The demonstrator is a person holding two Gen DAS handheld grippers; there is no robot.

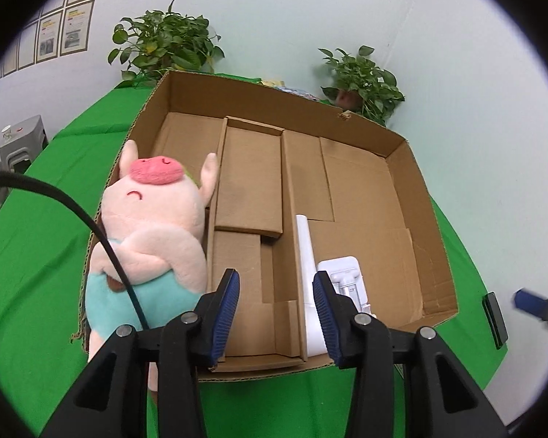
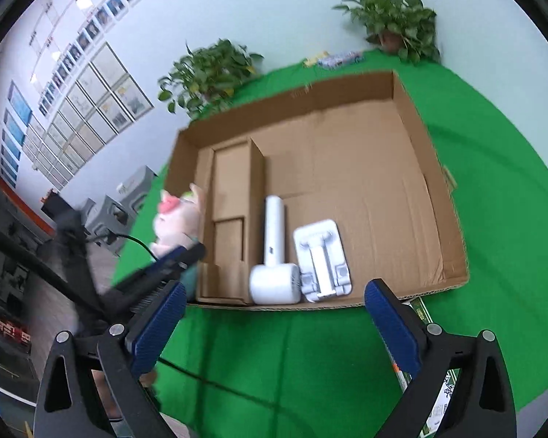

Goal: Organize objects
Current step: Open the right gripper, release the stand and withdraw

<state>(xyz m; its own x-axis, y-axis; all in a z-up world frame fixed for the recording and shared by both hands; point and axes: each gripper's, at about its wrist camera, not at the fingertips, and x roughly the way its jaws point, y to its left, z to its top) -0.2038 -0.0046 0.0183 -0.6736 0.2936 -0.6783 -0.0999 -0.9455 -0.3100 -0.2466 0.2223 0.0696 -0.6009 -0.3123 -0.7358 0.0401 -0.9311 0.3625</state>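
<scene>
Green-covered table (image 2: 493, 189) bearing a shallow cardboard box (image 2: 413, 116); plush pig (image 1: 153, 226) propped at its left wall; white handheld fan (image 2: 274, 255) and white folding stand (image 2: 323, 259) lying inside near the front edge; left gripper (image 1: 276, 310) and right gripper (image 2: 274, 328) both released, nothing between the jaws

I see a shallow brown corrugated-cardboard tray (image 2: 434, 197), matt and fibrous, with raw fluted edges. The pink-and-teal plush pig (image 1: 153, 233) looks soft and fuzzy. The white handheld fan (image 2: 274, 255) and white folding stand (image 2: 321, 255) are smooth plastic with a slight sheen. My left hand-held gripper (image 1: 276, 312) has matt black plastic arms, ribbed blue rubbery pads and shiny metal pins. Green cloth (image 2: 310, 350) covers the table, matt and creased.
</scene>
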